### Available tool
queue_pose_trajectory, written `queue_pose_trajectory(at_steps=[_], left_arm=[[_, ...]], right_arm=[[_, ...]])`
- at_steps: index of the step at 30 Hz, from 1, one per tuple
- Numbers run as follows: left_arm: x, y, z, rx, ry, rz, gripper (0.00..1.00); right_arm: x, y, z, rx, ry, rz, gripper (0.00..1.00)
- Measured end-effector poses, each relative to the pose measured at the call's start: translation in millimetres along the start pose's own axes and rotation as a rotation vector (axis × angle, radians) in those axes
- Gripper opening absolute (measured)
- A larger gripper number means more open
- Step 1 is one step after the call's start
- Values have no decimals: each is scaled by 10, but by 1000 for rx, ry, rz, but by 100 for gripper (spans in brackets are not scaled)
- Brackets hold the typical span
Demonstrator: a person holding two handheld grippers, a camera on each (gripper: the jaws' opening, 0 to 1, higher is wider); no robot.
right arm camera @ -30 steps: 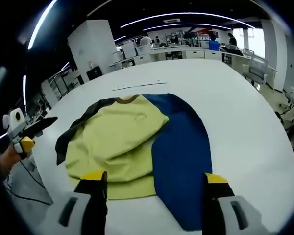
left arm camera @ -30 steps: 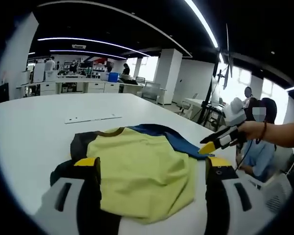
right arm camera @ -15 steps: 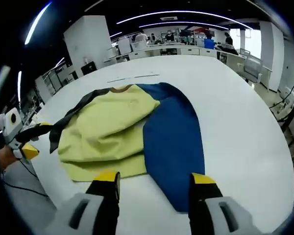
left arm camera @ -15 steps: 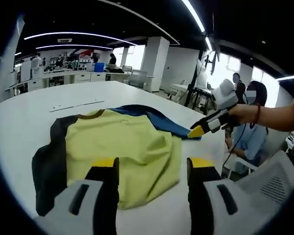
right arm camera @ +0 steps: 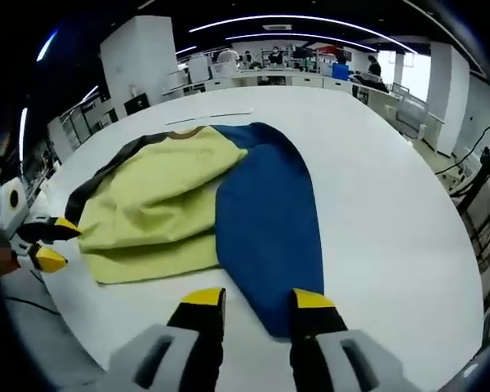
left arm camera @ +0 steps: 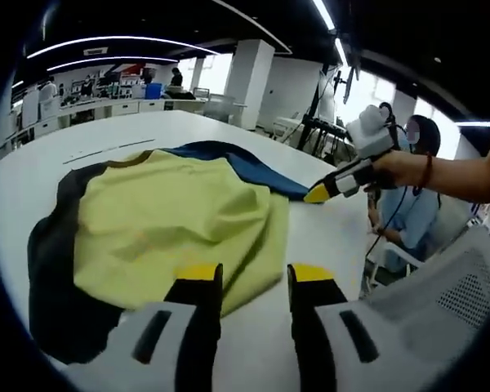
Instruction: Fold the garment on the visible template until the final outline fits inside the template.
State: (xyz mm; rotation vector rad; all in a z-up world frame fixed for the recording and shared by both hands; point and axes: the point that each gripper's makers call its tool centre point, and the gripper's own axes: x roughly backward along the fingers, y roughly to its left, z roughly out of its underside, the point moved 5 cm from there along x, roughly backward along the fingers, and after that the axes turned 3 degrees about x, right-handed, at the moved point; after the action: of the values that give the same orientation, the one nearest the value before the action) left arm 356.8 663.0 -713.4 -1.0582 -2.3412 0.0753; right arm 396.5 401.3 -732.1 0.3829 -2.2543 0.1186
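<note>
My left gripper (left arm camera: 251, 276) and right gripper (right arm camera: 257, 299), jaws slightly apart and empty, hover near the shirt (right arm camera: 204, 188); grabbing one layer could unfold it.

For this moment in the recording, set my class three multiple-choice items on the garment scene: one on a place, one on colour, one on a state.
1. Where does the blue sleeve lie in the right gripper view?
A. To the right of the yellow-green body panel
B. Hanging off the table
C. Hidden under the black sleeve

2. What colour are the tips of the right gripper?
A. Red
B. Yellow
C. White

3. What is the state of the left gripper?
A. Clamped on the hem
B. Lifting the collar
C. Open over the shirt's edge, holding nothing

Answers:
1 A: the sleeve spreads flat on the white table, right of the yellow-green body panel.
2 B: both tips are yellow.
3 C: a gap shows between the jaws, with no cloth in it.
</note>
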Motion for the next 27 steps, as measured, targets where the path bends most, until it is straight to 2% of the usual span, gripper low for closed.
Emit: queue_pose_trajectory(at_steps=[4,8,12,13,16,23,27], left_arm=[[-102,-31,63,4,22,9,31],[-175,-85,117,-50,55,11,29],[-227,-84,153,-25,70,9,25],[-240,-76,179,14,81,4,24],[-250,-50,173,-16,68,-10,18],[-281,-15,164,-22,67,-42,12],[-286,0,162,-27,66,-57,8]], right_arm=[[-2,-21,6,36,9,23,20],[-2,-46,12,60,13,43,16],[-6,-67,27,80,20,60,13],[-4,-71,32,77,21,65,12],[-3,-75,32,66,15,71,10],[26,-111,17,61,-4,83,1],[41,-149,4,66,-4,94,0]])
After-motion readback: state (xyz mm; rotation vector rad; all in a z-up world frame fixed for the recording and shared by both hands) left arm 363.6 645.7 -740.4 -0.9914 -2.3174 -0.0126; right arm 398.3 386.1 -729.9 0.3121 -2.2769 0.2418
